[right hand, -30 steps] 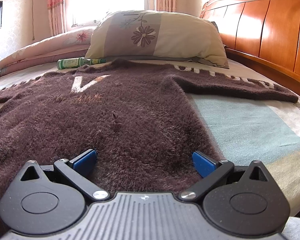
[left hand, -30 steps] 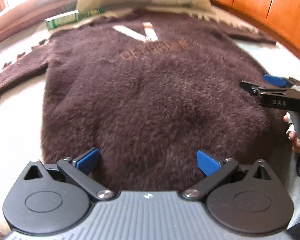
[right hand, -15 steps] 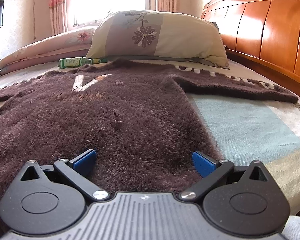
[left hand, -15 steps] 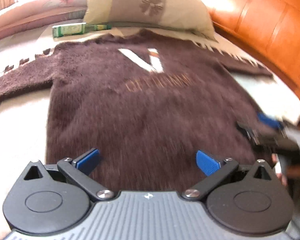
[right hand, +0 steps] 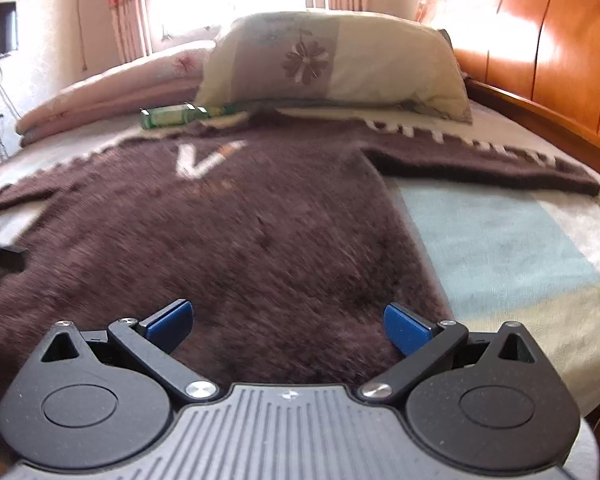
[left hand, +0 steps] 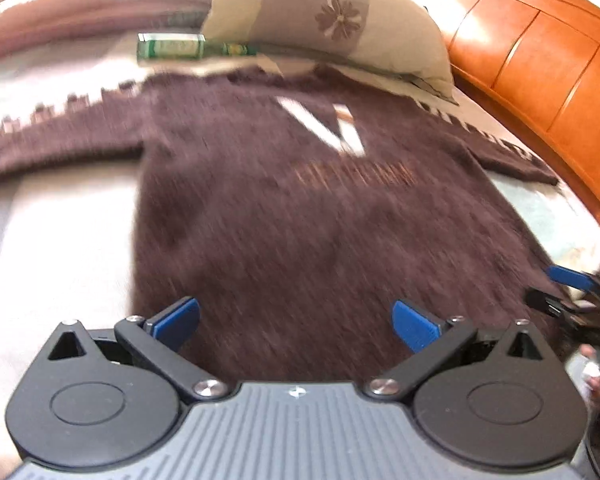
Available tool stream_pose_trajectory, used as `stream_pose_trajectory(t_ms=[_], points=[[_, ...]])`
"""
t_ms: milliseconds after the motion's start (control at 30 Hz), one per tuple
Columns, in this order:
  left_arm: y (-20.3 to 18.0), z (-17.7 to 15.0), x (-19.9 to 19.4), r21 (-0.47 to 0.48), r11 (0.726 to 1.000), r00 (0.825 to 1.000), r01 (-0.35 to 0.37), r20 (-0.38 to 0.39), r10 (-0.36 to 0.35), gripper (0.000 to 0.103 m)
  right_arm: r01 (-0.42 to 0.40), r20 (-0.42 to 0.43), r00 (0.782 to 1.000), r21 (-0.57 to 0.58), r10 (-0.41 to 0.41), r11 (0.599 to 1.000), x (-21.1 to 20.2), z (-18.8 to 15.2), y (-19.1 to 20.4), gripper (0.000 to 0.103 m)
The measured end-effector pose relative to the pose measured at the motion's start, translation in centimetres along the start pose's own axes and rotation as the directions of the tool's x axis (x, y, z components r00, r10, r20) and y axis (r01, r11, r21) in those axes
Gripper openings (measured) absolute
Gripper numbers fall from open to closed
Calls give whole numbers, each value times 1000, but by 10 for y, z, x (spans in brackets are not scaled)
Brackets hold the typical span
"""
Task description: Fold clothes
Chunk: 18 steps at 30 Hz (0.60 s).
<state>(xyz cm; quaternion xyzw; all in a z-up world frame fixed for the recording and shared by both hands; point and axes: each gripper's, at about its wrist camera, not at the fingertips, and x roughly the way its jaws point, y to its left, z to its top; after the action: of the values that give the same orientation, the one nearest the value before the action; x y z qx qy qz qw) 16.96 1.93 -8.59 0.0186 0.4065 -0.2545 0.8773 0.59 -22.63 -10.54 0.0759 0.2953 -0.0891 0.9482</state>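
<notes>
A fuzzy brown sweater (left hand: 300,220) is lying flat on the bed (right hand: 500,248), its hem sitting between and just ahead of the spread blue fingertips of the left gripper (left hand: 296,320), whose jaws are standing wide apart and holding nothing. The right gripper (right hand: 288,324) is likewise gaping over the sweater's lower right edge, empty. Far beyond the fingers, a green bottle (left hand: 172,46) is lying beside a floral pillow (right hand: 332,60).

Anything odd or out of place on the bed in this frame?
Yes: a green bottle lies on its side on the bed, just beyond the brown sweater near the pillow. It is not clothing. The sweater itself lies flat and spread.
</notes>
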Motion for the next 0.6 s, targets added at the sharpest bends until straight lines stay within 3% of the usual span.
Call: stream_pose_trajectory(t_ms=[200,333,467,600], points=[[10,43,45,-51,999,1000,13,4,-13,102,-37,-23,999,5,37,999,4,-5,7,103],[16,36,67,-130,991,999,37,-29,-41,102,-61,-39,997,9,62,998,6,-9,12,103],[12,7,49,-58,998,999,36,30,-35,102,-68,-41,997,46,69,997,10,-16,5,103],[-9,-17,32,54,998,999,-35,35,33,102,-48,-39,998,25,49,999,13,-17,10,103]])
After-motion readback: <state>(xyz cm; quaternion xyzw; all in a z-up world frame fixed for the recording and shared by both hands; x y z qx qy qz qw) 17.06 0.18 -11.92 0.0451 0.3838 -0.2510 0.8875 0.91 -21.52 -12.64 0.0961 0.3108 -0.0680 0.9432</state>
